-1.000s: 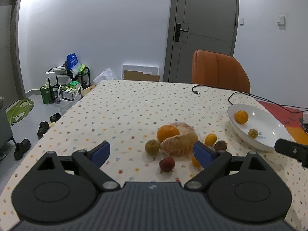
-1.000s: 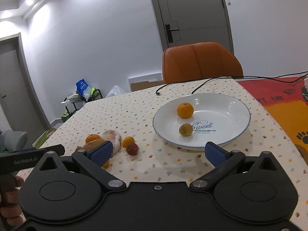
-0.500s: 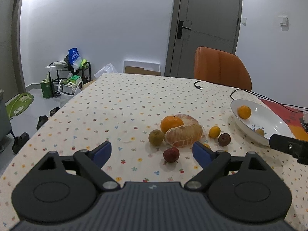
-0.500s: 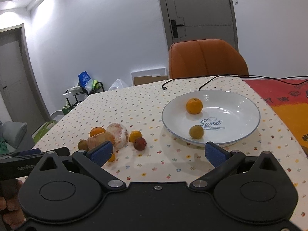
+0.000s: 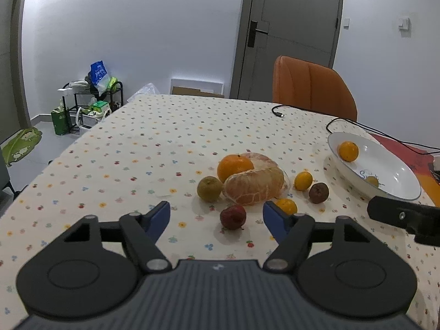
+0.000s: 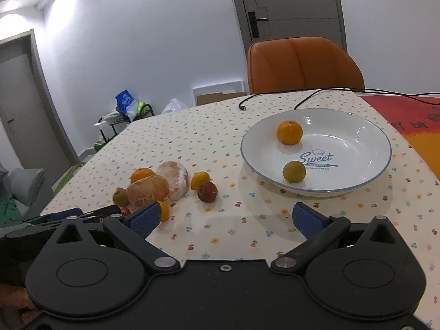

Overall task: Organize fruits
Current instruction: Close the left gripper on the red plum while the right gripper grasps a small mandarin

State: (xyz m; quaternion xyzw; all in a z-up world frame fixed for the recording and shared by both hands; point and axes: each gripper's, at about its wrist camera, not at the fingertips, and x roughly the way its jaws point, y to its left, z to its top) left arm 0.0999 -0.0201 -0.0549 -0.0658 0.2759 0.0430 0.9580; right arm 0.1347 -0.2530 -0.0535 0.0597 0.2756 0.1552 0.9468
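A heap of fruit lies on the dotted tablecloth: two peeled pomelo pieces [image 5: 254,185], an orange [image 5: 233,166], a brownish-green fruit [image 5: 209,189], a dark red fruit [image 5: 233,216] and small citrus [image 5: 303,180]. My left gripper [image 5: 216,217] is open just short of the dark red fruit, which sits between its blue pads. The white plate [image 6: 357,134] holds an orange [image 6: 289,132] and a greenish fruit [image 6: 294,171]. My right gripper [image 6: 225,218] is open and empty over bare cloth, in front of the plate; a dark plum [image 6: 207,191] lies beyond it.
An orange chair [image 6: 302,66] stands at the far table edge. Black cables [image 5: 343,121] run across the cloth behind the plate. A red-orange mat [image 6: 407,110] covers the right side. A shelf with bags [image 5: 90,101] sits on the floor at left.
Both grippers have moved forward toward the fruit; the heap and plate look larger and closer. The left gripper's pads now flank the dark red fruit. Jaws stayed open.
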